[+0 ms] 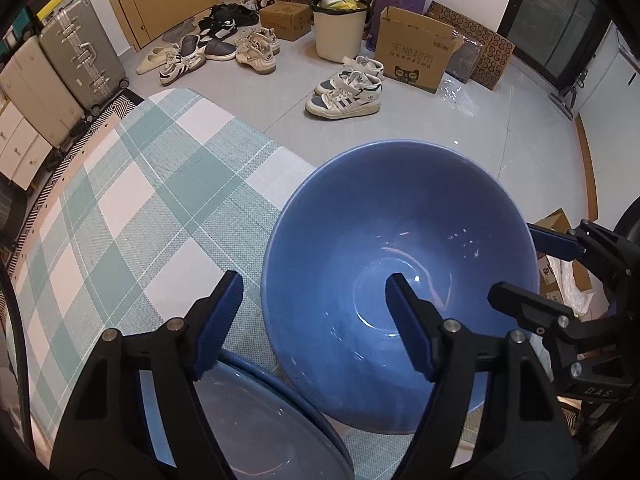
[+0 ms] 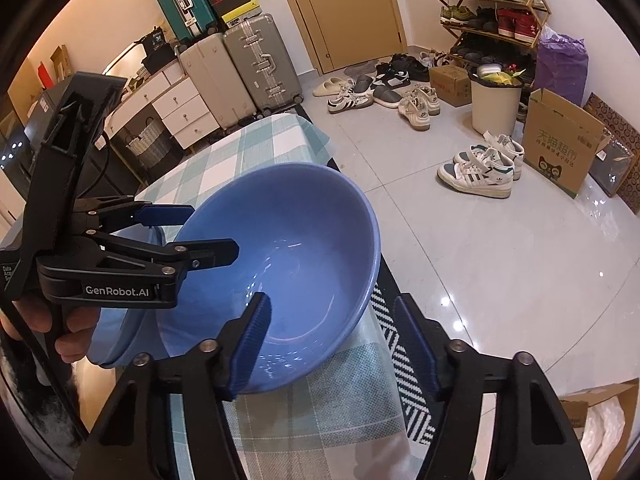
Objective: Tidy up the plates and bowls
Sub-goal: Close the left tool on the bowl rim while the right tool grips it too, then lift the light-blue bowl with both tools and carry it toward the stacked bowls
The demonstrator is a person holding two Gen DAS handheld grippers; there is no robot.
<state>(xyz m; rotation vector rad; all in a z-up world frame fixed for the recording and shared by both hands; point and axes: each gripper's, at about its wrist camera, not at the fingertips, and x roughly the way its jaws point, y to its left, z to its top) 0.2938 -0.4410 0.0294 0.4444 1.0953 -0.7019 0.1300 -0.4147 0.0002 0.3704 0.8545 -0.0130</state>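
While the blue bowl (image 1: 400, 280) is sitting tilted at the checked table's (image 1: 120, 200) edge, both grippers are straddling its rim — left gripper (image 1: 310, 300) at 9 o'clock, right gripper (image 2: 332, 332) at 3 — jaws half spread, not visibly pinching. Another blue dish (image 1: 248, 420) is lying at 7 o'clock.

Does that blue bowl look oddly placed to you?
Yes. The blue bowl sits tilted, near the table's edge, leaning on a blue plate rather than resting flat. Nothing looks spilled or broken.
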